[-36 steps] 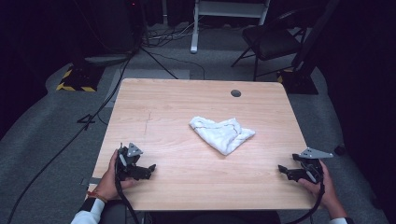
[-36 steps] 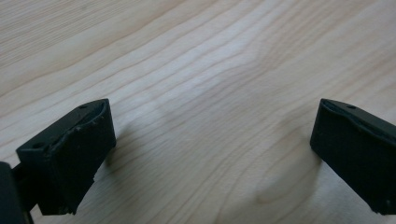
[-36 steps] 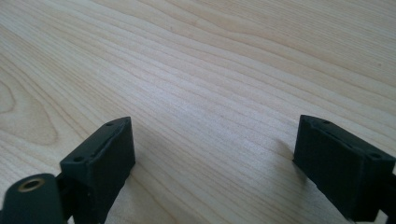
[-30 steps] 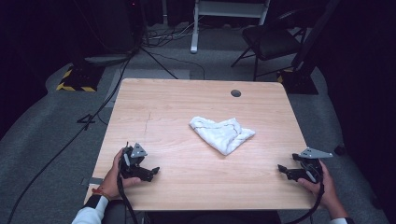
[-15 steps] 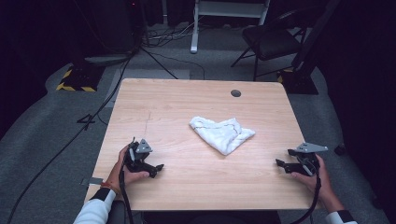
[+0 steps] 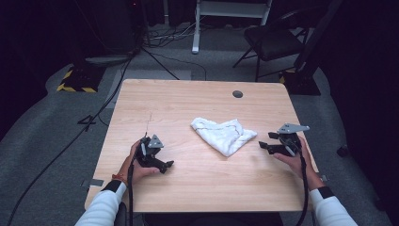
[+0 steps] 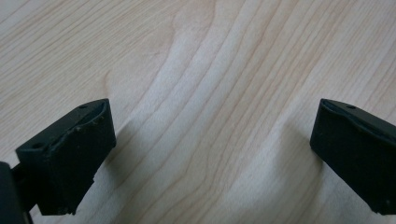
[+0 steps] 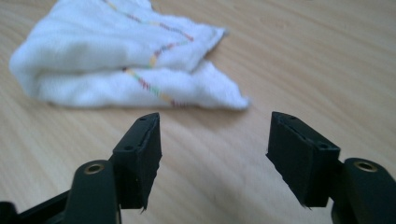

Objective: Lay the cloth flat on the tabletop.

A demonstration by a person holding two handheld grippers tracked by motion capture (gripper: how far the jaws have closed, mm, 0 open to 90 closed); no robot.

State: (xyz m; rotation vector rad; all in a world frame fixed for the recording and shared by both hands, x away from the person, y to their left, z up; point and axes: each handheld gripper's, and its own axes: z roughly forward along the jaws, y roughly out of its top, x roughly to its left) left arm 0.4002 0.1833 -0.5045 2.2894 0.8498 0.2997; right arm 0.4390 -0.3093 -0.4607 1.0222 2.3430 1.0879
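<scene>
Cloth: one white cloth (image 6: 225,134) with thin coloured stitch lines, crumpled and folded, on the table (image 6: 188,197), a little right of the middle.
Grippers: two, one in each hand of the person, both over the near half of the table.
Other things: one dark round hole (image 6: 237,94) near the far edge of the table; one chair (image 6: 273,42) on the floor behind it.
Cloth direction: the long axis runs across the table, slanting from far left to near right; one pointed corner looks toward the right gripper (image 6: 264,141).
Cloth and right gripper: the cloth is just beside the tips of this gripper, to their left, not touching; in the right gripper view the corner (image 8: 236,99) lies in front of the gap.
Right gripper state: the jaws stand apart with only bare wood between them; they have just been closing.
Cloth and left gripper: the left gripper (image 6: 165,165) is well apart from the cloth, to its left and nearer to the person.
Left gripper state: the jaws are wide apart over bare wood, holding nothing.
</scene>
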